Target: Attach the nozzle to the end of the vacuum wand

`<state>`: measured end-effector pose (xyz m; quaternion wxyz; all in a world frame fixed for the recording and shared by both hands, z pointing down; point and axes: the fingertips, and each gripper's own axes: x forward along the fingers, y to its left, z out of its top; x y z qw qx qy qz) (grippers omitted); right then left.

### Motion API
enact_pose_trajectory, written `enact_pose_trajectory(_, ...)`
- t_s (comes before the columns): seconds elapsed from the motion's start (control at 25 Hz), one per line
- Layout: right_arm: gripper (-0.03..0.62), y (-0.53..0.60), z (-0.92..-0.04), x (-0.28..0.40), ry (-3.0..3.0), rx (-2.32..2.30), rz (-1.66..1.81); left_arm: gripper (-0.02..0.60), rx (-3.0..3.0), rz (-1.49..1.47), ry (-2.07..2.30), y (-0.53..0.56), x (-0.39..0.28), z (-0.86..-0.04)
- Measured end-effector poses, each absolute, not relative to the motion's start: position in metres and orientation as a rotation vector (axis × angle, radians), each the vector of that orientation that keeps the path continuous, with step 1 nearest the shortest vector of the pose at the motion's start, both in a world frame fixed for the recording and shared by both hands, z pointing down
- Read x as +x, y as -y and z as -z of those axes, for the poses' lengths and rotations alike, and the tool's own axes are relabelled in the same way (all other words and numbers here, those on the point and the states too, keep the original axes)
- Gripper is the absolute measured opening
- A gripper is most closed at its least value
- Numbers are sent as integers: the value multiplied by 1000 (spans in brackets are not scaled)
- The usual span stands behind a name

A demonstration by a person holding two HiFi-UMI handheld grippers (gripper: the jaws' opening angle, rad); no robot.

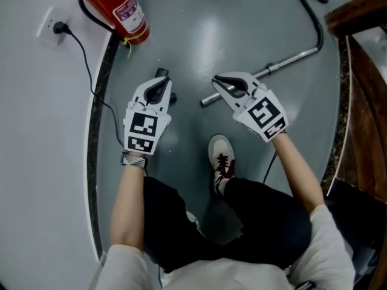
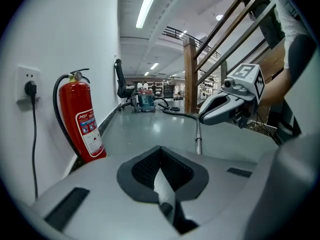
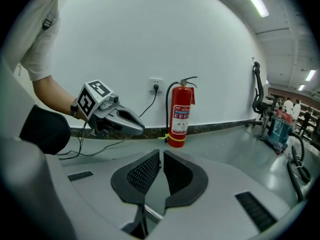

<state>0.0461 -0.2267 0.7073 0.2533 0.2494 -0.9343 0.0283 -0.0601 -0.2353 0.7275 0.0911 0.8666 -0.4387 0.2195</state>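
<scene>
The metal vacuum wand (image 1: 266,71) lies on the grey floor, with its open end (image 1: 204,102) towards me and a black hose (image 1: 314,17) running off its far end. It shows in the left gripper view as a thin tube (image 2: 198,140). A black part, probably the nozzle (image 1: 162,73), peeks out from under my left gripper (image 1: 161,81), mostly hidden. The left gripper (image 2: 160,166) is shut and empty. My right gripper (image 1: 217,83) hovers over the wand's near end, also shut with nothing between its pads (image 3: 161,171). Each gripper sees the other (image 2: 210,115) (image 3: 134,127).
A red fire extinguisher (image 1: 118,8) stands against the white wall at the left, beside a socket with a black cable (image 1: 55,26). A wooden stair railing (image 1: 363,71) borders the right. The person's shoe (image 1: 221,156) rests on the floor below the grippers.
</scene>
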Motion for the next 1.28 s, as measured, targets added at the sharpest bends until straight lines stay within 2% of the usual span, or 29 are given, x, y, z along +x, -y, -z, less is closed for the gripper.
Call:
enact_pose_trajectory(0.2, 31, 231, -741, 41, 2480, 574, -72, 0, 2577, -739, 1207, 235, -61, -759)
enact_pose_trajectory(0.32, 34, 235, -765, 42, 2460, 529, -105, 38, 2576, -808, 1130, 231, -59, -778)
enact_pose_trajectory(0.4, 55, 235, -784, 44, 2443, 473, -129, 51, 2601, -878, 1063, 224, -58, -791)
enact_pose_trajectory(0.48, 117, 234, -806, 51, 2410, 430, -134, 54, 2624, -944, 989, 220, -57, -804)
enact_pose_trajectory(0.52, 127, 234, -816, 55, 2391, 421, -136, 58, 2634, -966, 953, 219, -56, -810)
enact_pose_trajectory(0.8, 164, 214, -868, 62, 2299, 286, -142, 80, 2580, -996, 841, 209, -59, -845)
enact_pose_trajectory(0.92, 183, 200, -883, 57, 2245, 166, -57, 126, 2598, -1201, 683, 191, -61, -880)
enact_pose_trajectory(1.0, 189, 194, -893, 57, 2210, 101, -19, 135, 2598, -1285, 612, 181, -63, -893)
enact_pose_trajectory(1.28, 212, 197, -933, 79, 2142, -14, -1, 158, 2539, -1285, 625, 187, -71, -908)
